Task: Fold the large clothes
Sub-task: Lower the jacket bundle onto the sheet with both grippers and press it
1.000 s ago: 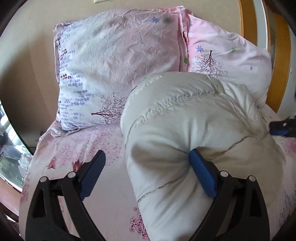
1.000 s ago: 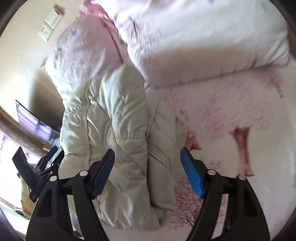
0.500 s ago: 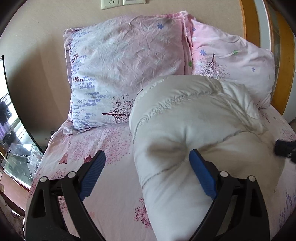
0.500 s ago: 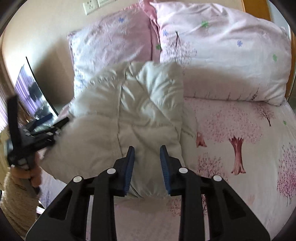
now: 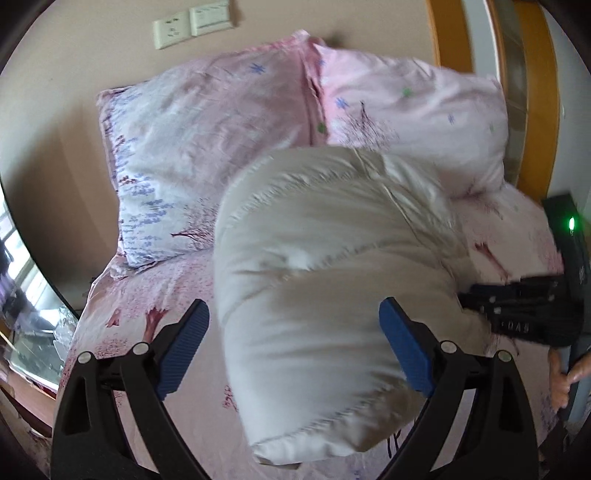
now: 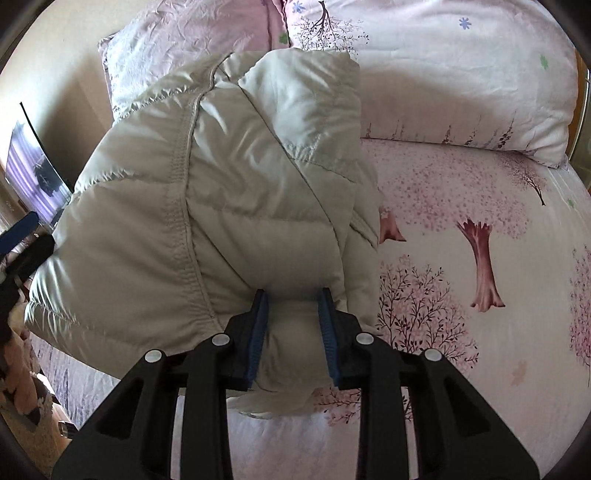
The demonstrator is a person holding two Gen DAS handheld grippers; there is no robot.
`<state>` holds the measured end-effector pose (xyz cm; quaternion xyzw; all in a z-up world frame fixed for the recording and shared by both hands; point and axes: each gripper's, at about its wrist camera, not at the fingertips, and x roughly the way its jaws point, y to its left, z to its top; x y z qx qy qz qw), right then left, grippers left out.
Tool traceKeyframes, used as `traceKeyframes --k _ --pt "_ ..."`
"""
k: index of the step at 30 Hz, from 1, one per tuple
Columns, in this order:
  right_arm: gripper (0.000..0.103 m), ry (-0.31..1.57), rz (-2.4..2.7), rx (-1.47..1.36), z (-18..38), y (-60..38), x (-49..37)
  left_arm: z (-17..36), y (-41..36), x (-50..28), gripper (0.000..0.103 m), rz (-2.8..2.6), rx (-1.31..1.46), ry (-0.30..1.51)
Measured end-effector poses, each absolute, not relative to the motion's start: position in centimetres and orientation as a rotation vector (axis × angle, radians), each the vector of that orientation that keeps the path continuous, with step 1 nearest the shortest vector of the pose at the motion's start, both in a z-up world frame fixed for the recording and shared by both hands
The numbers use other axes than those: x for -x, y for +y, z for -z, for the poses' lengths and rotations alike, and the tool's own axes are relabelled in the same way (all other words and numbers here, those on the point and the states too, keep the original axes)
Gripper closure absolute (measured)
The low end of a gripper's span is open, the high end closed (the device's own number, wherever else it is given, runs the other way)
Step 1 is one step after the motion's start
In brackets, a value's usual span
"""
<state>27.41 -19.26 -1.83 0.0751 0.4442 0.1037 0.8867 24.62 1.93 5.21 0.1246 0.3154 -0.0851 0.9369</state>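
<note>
Beige wall (image 5: 92,92) behind the bed, carrying a socket (image 5: 171,33) and a switch plate (image 5: 212,16) side by side. Bed sheet (image 6: 480,369) pink, printed with trees. Two matching pillows (image 5: 207,147) (image 5: 417,110) at the head edge, touching. Orange wooden frame (image 5: 448,33) at the right. Daylight throughout.

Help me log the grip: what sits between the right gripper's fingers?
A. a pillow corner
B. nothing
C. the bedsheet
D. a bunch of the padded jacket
D: in the right wrist view the right gripper has its fingers pressed on a bulge of the padded jacket.
</note>
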Motion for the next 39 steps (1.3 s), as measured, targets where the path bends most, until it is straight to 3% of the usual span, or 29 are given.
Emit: traceKeyframes --k 8,17,21,27,30,33,39 --pt "0.073 0.923 -0.213 -0.14 2.4 -18.9 -27.8 -2.2 1.7 -26.0 0.007 0.195 -0.243 0.729" --pt "0.073 0.823 -0.21 -0.228 -0.6 -19.5 -26.0 -0.5 2.0 -26.4 0.007 0.176 -0.249 0.737" --pt "0.073 0.925 -0.183 -0.08 1.0 -17.4 -27.2 -0.2 1.9 -26.5 0.004 0.179 -0.256 0.732" --pt "0.072 0.792 -0.217 -0.156 -5.3 -18.1 -29.4 -0.2 2.3 -26.8 0.004 0.178 -0.225 0.747" --pt "0.067 0.76 -0.199 -0.148 -7.4 -17.6 -32.8 -0.3 2.3 -26.8 0.002 0.171 -0.218 0.75" --pt "0.057 0.798 -0.212 -0.192 -7.9 -17.2 -36.9 -0.2 2.4 -26.7 0.002 0.168 -0.206 0.748" --pt "0.057 1.042 -0.165 -0.187 -2.7 -16.6 -42.2 -0.6 2.1 -26.7 0.002 0.179 -0.205 0.728"
